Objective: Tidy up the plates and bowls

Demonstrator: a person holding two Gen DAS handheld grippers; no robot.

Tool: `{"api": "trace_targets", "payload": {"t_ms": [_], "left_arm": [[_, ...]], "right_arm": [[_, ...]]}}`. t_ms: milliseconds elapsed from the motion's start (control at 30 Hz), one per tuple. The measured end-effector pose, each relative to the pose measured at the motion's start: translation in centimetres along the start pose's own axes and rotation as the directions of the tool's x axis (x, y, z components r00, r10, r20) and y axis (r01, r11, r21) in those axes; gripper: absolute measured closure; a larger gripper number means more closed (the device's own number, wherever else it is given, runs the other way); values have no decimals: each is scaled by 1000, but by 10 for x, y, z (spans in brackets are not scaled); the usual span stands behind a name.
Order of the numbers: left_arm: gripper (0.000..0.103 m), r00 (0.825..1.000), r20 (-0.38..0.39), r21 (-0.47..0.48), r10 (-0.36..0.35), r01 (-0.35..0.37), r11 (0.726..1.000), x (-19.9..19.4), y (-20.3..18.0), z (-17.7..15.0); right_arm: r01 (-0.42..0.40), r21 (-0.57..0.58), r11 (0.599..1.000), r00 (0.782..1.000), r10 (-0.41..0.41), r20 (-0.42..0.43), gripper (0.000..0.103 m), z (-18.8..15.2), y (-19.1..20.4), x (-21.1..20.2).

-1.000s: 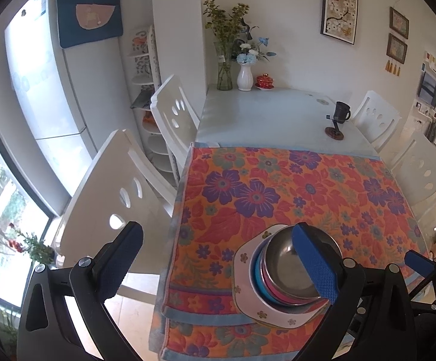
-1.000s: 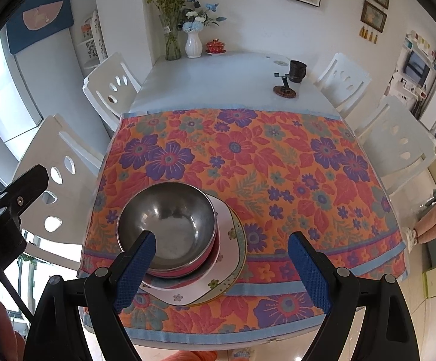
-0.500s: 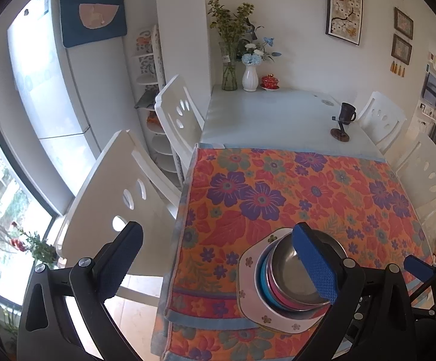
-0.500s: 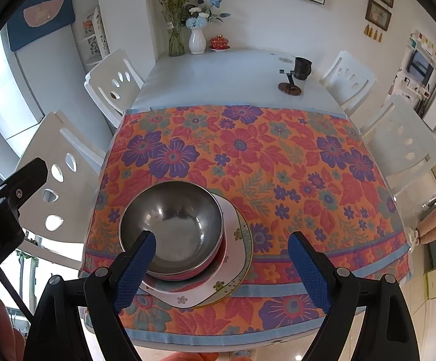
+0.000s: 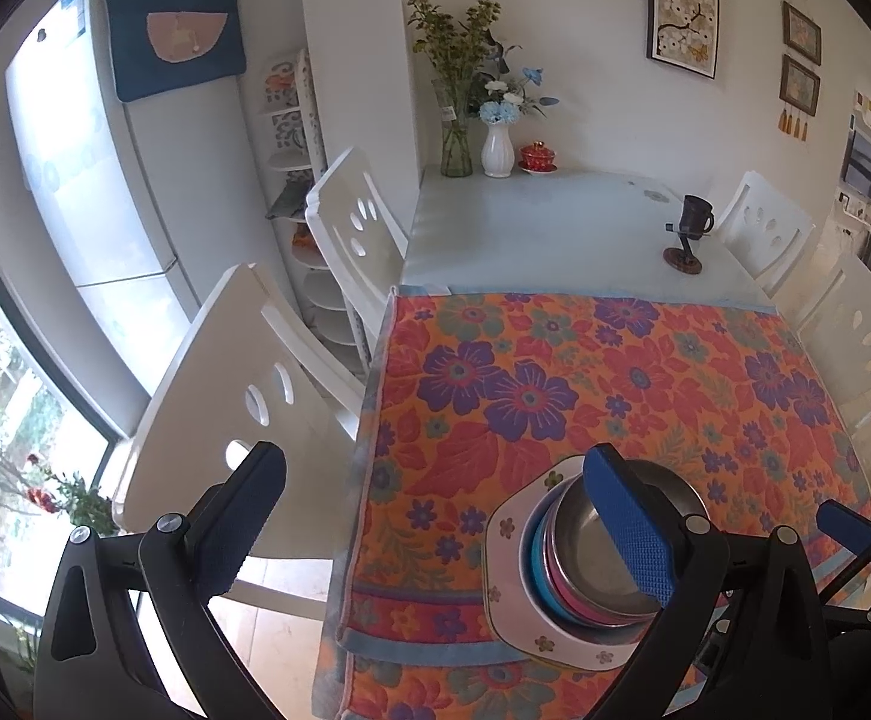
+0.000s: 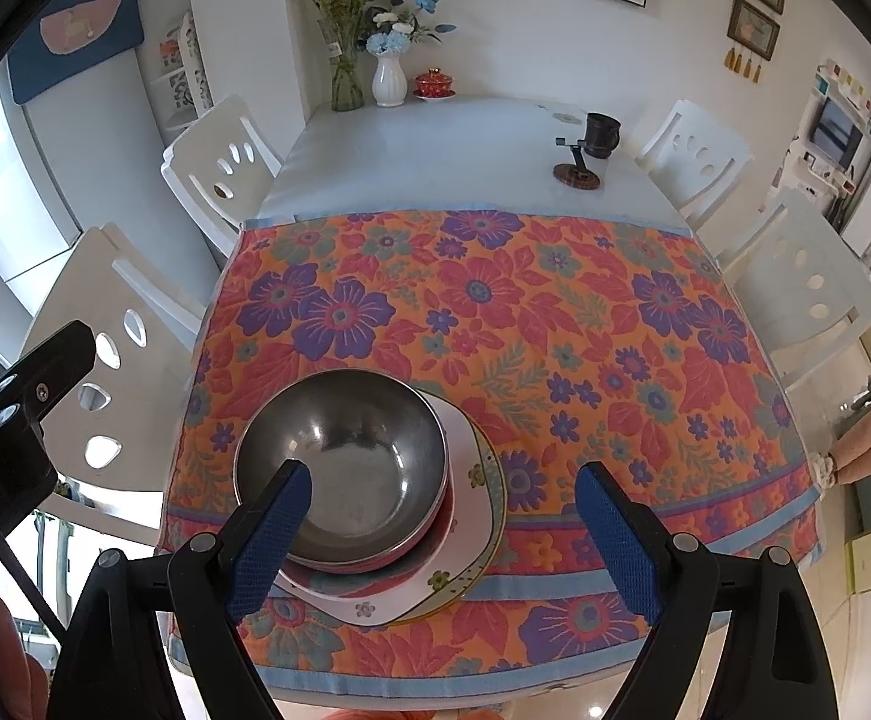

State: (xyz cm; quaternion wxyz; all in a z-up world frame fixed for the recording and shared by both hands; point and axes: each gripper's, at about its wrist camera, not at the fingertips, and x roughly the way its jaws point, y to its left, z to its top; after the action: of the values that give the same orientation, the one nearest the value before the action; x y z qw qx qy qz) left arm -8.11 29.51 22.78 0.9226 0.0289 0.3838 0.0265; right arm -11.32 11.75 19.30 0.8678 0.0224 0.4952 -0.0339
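A steel bowl (image 6: 345, 456) sits nested in a pink bowl (image 6: 435, 531) on a white flowered plate (image 6: 465, 546), near the front left of the floral cloth (image 6: 495, 312). In the left wrist view the same stack shows the steel bowl (image 5: 597, 558), pink bowl (image 5: 561, 594), a blue bowl (image 5: 534, 564) and the plate (image 5: 507, 546). My left gripper (image 5: 435, 516) is open and empty, above the table's left edge. My right gripper (image 6: 444, 525) is open and empty, held above the stack's right side.
White chairs (image 5: 243, 372) stand along the left side and others (image 6: 795, 276) along the right. At the far end of the table stand a vase of flowers (image 6: 388, 78), a red lidded cup (image 6: 434, 84) and a dark mug with a stand (image 6: 597, 138).
Both grippers have drawn back and risen slightly from the table; the stack of bowls and plates has not moved. Both stay open.
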Motion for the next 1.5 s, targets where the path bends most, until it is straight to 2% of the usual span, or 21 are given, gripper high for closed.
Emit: {"api": "trace_targets", "payload": {"t_ms": [100, 267, 433, 533, 1033, 1500], "left_arm": [[3, 1000, -7, 14, -8, 8, 1000, 3, 0, 1], [3, 1000, -7, 22, -23, 23, 999, 4, 1, 3], [3, 999, -9, 12, -37, 37, 999, 6, 6, 4], [3, 999, -18, 7, -47, 47, 999, 8, 7, 4], [3, 998, -16, -2, -55, 55, 998, 2, 17, -1], [3, 998, -23, -10, -53, 53, 999, 3, 28, -6]], "right_arm": [[6, 4, 1000, 1000, -6, -5, 15, 1, 0, 4], [80, -36, 996, 996, -79, 30, 15, 2, 8, -1], [68, -33, 997, 997, -67, 34, 15, 2, 14, -3], [101, -46, 994, 994, -99, 50, 15, 0, 19, -3], [41, -6, 999, 999, -41, -9, 15, 0, 23, 1], [35, -16, 999, 999, -35, -10, 15, -5, 34, -1]]}}
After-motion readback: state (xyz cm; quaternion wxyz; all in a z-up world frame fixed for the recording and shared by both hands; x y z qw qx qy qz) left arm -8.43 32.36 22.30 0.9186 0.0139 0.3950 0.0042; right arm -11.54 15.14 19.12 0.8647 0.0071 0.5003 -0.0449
